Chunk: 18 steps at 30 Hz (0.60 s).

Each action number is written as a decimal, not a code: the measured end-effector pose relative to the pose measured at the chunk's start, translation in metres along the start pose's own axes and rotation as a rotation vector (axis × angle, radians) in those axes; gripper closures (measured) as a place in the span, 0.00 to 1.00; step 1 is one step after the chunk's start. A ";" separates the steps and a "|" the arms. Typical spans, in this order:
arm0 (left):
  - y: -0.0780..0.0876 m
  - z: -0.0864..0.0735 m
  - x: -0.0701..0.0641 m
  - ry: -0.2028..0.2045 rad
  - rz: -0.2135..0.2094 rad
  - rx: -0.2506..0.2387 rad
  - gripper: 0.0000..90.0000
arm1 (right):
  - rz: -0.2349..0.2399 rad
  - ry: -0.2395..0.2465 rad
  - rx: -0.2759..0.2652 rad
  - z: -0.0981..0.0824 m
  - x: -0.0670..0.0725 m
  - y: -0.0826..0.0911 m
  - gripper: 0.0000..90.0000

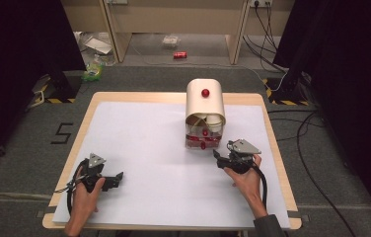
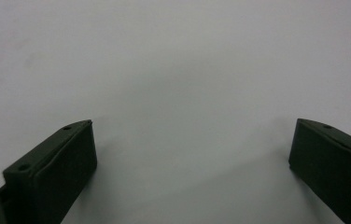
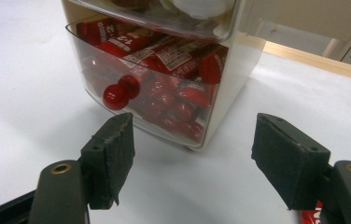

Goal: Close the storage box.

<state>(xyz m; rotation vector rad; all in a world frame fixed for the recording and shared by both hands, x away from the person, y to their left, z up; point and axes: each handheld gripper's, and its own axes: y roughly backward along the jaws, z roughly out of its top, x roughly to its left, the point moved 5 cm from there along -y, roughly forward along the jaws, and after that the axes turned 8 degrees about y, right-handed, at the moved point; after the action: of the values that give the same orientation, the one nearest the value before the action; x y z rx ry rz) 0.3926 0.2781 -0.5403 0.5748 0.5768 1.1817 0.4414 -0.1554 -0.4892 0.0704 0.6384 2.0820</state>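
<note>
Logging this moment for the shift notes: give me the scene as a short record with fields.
surface: white sheet over a wooden table
main thing: cream drawer cabinet with a rounded top, at the far middle of the sheet
lower drawer: clear front, red knob, full of red packets
left gripper: open, nothing between its jaws, over bare sheet
right gripper: open, aimed at the cabinet's lower corner, not touching it

Both grippers [image 1: 117, 177] [image 1: 218, 159] are black with grey three-cornered top plates, black cables and square dark fingers [image 3: 110, 154]; a dark sleeve [image 1: 268, 226] covers the right forearm.
</note>
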 end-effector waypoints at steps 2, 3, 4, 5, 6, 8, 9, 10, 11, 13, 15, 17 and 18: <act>0.000 0.000 0.000 0.000 0.000 0.000 0.00 | -0.002 0.003 -0.002 0.001 0.000 0.001 0.33; 0.000 0.000 0.000 0.000 0.000 0.000 0.00 | 0.003 0.002 -0.004 0.001 0.001 0.002 0.33; 0.000 0.000 0.000 0.000 -0.001 0.000 0.00 | 0.003 0.006 -0.004 0.002 0.001 0.003 0.33; 0.000 0.000 0.000 0.001 -0.001 0.000 0.00 | 0.003 0.008 -0.003 0.002 0.002 0.003 0.33; 0.000 0.000 0.000 0.000 -0.001 0.000 0.00 | 0.006 0.006 -0.003 0.002 0.002 0.004 0.33; 0.000 0.000 0.000 0.000 0.000 0.000 0.00 | 0.007 0.010 -0.005 0.002 0.002 0.004 0.33; 0.000 0.000 0.000 0.000 0.000 0.000 0.00 | 0.010 0.011 -0.006 0.002 0.003 0.005 0.33; 0.000 0.000 0.000 0.000 0.000 0.000 0.00 | 0.013 0.009 -0.006 0.002 0.003 0.005 0.33; 0.000 0.000 0.000 0.000 0.000 0.000 0.00 | 0.012 0.009 -0.007 0.003 0.003 0.006 0.33; 0.000 0.000 0.000 0.000 0.000 0.000 0.00 | 0.016 0.004 -0.008 0.003 0.004 0.008 0.32; 0.000 0.000 0.000 0.001 -0.001 0.000 0.00 | 0.023 0.006 -0.005 0.002 0.005 0.009 0.31; 0.000 0.000 0.000 0.001 -0.001 0.000 0.00 | 0.028 0.008 -0.001 0.001 0.007 0.011 0.31; 0.000 0.000 0.000 0.001 -0.001 0.000 0.00 | 0.034 0.006 0.001 0.000 0.009 0.012 0.31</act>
<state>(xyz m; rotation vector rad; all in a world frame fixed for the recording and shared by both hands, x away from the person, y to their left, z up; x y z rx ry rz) 0.3926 0.2782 -0.5403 0.5740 0.5781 1.1816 0.4271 -0.1537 -0.4851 0.0768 0.6461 2.1155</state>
